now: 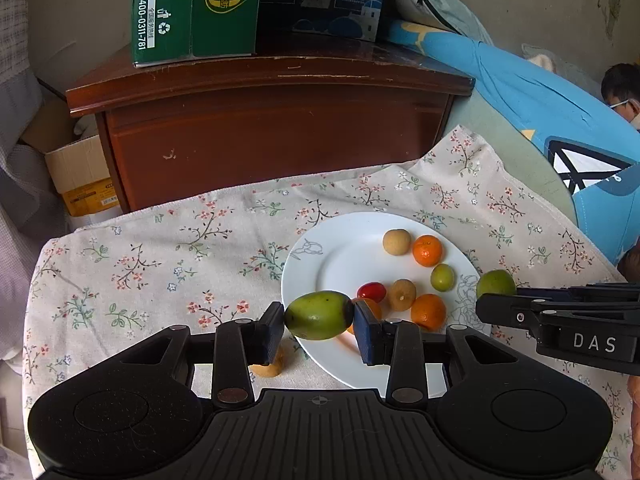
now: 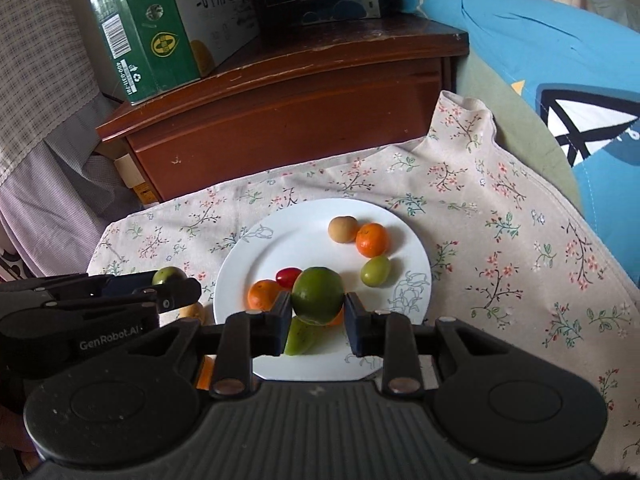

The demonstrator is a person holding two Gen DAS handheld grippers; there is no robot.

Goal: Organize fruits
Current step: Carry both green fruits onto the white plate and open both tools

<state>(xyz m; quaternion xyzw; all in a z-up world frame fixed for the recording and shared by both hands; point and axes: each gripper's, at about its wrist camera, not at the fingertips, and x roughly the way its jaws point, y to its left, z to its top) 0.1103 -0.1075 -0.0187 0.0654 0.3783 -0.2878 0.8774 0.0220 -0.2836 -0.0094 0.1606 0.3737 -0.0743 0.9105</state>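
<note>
Left gripper [image 1: 319, 326] clamps an oval green fruit [image 1: 319, 315] above the near-left rim of the plate [image 1: 340, 252], and the right gripper [image 2: 317, 320] squeezes a round lime [image 2: 318, 295] over the plate's near side. Oranges, a red tomato [image 2: 289, 276] and small brown fruits lie on the plate.

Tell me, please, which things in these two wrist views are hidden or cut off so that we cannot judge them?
- Left wrist view: the yellowish fruit on the cloth lies mostly behind the left gripper; its kind is unclear.
- Right wrist view: the green piece on the plate is partly hidden by the right gripper and its round green fruit.
- Left wrist view: the masked person is cut off by the right edge.
</note>
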